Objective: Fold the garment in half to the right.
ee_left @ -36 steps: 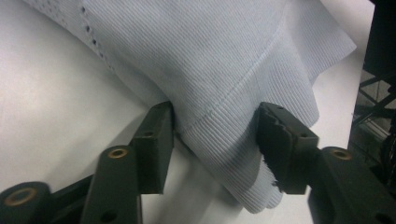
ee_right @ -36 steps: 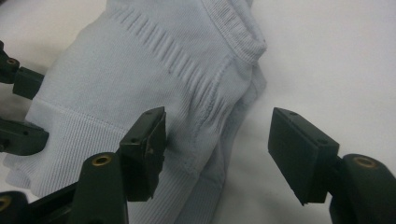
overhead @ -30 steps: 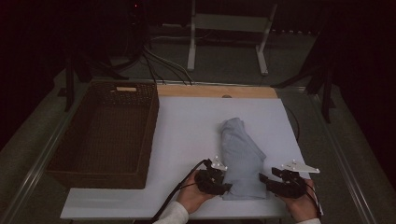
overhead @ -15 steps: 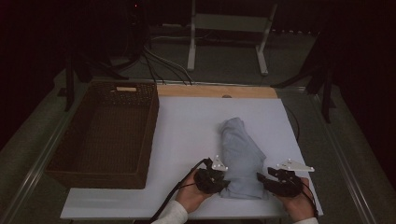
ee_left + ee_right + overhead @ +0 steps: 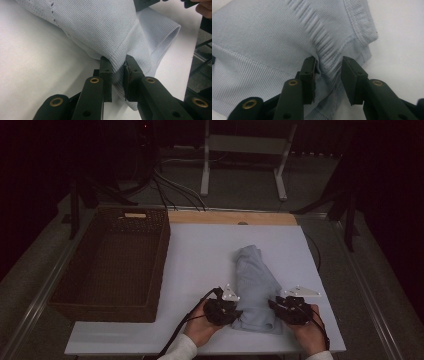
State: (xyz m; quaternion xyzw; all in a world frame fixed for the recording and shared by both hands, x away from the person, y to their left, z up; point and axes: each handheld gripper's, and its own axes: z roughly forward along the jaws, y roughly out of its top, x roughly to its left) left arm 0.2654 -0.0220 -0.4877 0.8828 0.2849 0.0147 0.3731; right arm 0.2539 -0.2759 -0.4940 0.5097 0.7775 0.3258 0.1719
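A pale blue knitted garment (image 5: 255,280) lies rolled lengthwise on the white table (image 5: 200,250), right of centre. At its near left corner my left gripper (image 5: 234,312) is shut on a fold of the ribbed hem; in the left gripper view the pads (image 5: 106,68) pinch the garment (image 5: 100,25) tightly, with the gripper (image 5: 117,65) low over the table. My right gripper (image 5: 276,307) is at the near right corner. Its jaws have just been closing, and in the right gripper view the garment (image 5: 262,37) bunches in ridges between them (image 5: 328,65).
A dark wicker basket (image 5: 160,265) stands on the left half of the table, open and with nothing showing inside. A wooden strip (image 5: 230,217) runs along the table's far edge. Beyond it a metal stand (image 5: 245,150) and cables sit on the floor.
The right gripper has slid a little to the left onto the garment's near right corner and its jaws have narrowed. The left gripper has stayed where it was.
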